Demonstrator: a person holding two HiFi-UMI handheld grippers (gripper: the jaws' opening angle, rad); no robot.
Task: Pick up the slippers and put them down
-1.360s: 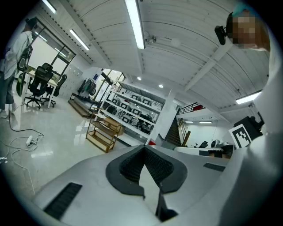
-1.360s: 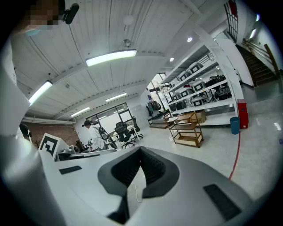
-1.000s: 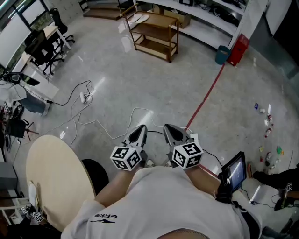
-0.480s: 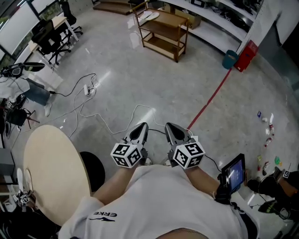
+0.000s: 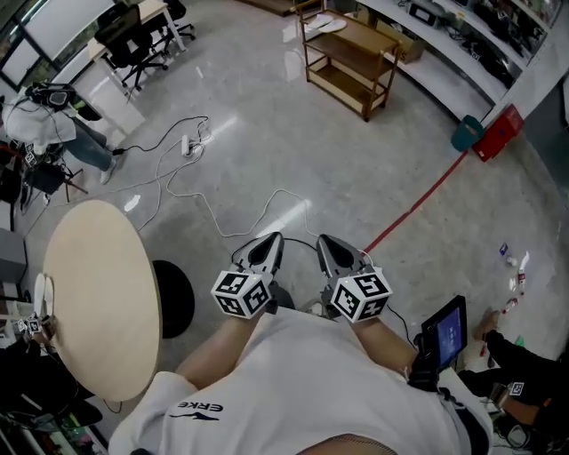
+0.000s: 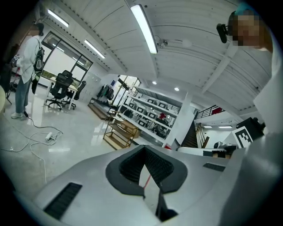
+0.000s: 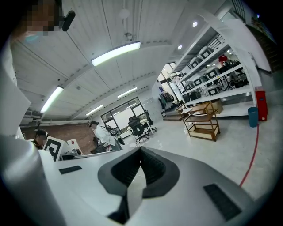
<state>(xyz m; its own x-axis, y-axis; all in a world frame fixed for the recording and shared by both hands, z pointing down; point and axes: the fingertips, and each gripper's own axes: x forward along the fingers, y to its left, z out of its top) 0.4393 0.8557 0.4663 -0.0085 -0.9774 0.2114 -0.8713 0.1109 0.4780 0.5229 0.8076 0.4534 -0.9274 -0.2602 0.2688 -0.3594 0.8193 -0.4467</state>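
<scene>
The person holds both tools side by side close to the chest, pointing out over the grey floor (image 5: 267, 133). The left tool (image 5: 269, 240) has its jaws pressed together with nothing between them. The right tool (image 5: 325, 242) is likewise closed and empty. Well apart from them, on the top of a wooden rack (image 5: 351, 55), lies what may be the slippers (image 5: 325, 21), a pale flat shape too small to be sure of. A round counter (image 5: 98, 302) stands at the left, and a red line (image 5: 418, 200) crosses the floor at the right.
</scene>
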